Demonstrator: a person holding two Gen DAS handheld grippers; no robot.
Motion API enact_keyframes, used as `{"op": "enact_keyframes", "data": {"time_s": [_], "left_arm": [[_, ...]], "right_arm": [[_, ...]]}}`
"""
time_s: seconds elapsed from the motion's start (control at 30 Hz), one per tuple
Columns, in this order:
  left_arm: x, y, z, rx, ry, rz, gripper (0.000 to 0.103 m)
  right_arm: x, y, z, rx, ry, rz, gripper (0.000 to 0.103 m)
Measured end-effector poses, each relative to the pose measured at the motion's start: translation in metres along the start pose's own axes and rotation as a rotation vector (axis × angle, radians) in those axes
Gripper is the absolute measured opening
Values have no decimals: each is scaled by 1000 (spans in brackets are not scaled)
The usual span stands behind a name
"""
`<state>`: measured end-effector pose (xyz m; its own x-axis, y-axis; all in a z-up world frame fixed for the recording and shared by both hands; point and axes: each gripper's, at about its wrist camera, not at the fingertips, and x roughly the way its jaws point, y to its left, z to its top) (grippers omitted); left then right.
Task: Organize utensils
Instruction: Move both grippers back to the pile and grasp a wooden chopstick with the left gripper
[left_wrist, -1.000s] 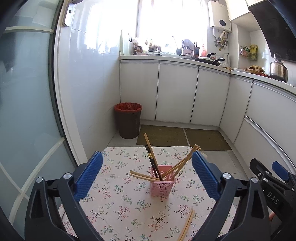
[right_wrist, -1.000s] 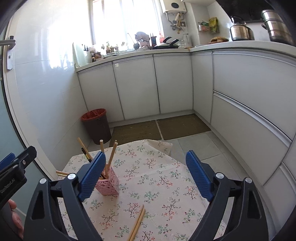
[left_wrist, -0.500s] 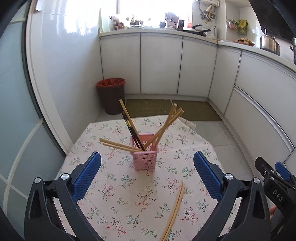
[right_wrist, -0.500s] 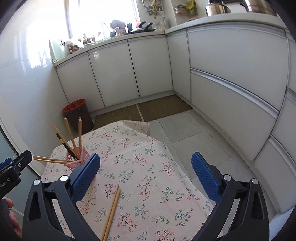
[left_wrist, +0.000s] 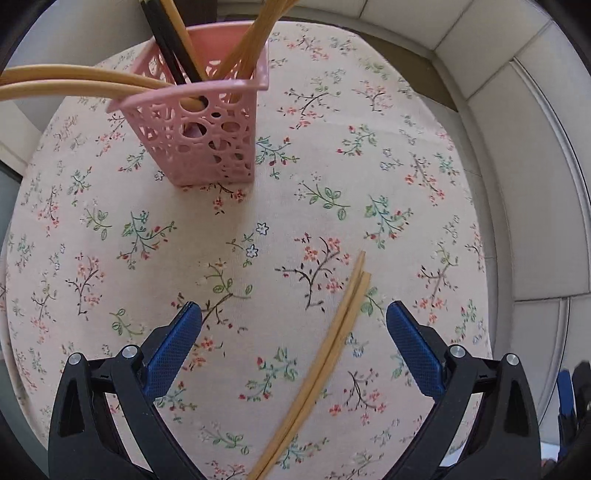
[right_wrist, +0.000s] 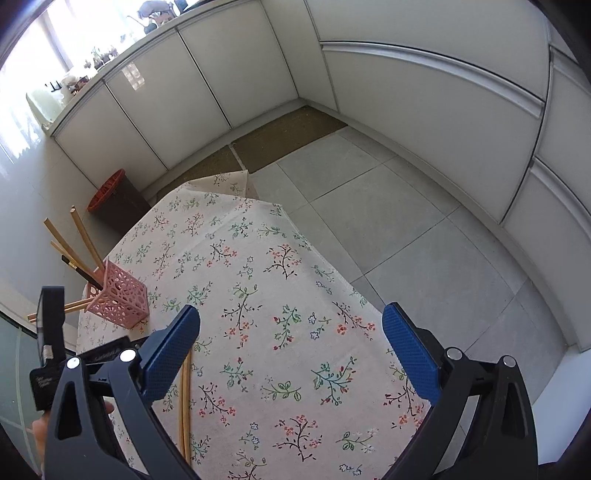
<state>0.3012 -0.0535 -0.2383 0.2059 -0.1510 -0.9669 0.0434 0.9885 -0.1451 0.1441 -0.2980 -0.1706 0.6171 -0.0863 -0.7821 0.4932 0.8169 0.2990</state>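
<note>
A pink perforated holder (left_wrist: 207, 125) stands on the floral tablecloth (left_wrist: 110, 258) and holds several wooden and black chopsticks. A loose pair of wooden chopsticks (left_wrist: 325, 354) lies flat on the cloth. My left gripper (left_wrist: 293, 345) is open and empty, low over the cloth, with the pair's far end between its fingers. My right gripper (right_wrist: 290, 345) is open and empty above the cloth, to the right of the pair (right_wrist: 184, 402). The holder (right_wrist: 118, 295) is at the far left in the right wrist view.
The small table ends near a grey tiled floor (right_wrist: 388, 206) on the right. White cabinets (right_wrist: 424, 85) line the walls. A dark bin with a red rim (right_wrist: 114, 195) stands beyond the table. The left gripper's black body (right_wrist: 51, 343) is at the right wrist view's left edge.
Both grippers have tilted down and dropped toward the table. The left one has come close over the loose chopsticks, with the holder now near the top of its view.
</note>
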Motion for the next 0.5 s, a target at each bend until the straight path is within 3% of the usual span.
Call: {"op": "enact_keyframes", "data": {"time_s": [0.1, 0.3, 0.5], "left_arm": [[21, -4, 5, 0, 7, 82, 96], [31, -17, 8, -2, -10, 74, 96], [36, -36, 10, 69, -56, 144, 95]], "right_arm": [[10, -2, -2, -5, 44, -6, 96], [14, -5, -2, 4, 58, -10, 96], [17, -7, -1, 14, 79, -9, 96]]}}
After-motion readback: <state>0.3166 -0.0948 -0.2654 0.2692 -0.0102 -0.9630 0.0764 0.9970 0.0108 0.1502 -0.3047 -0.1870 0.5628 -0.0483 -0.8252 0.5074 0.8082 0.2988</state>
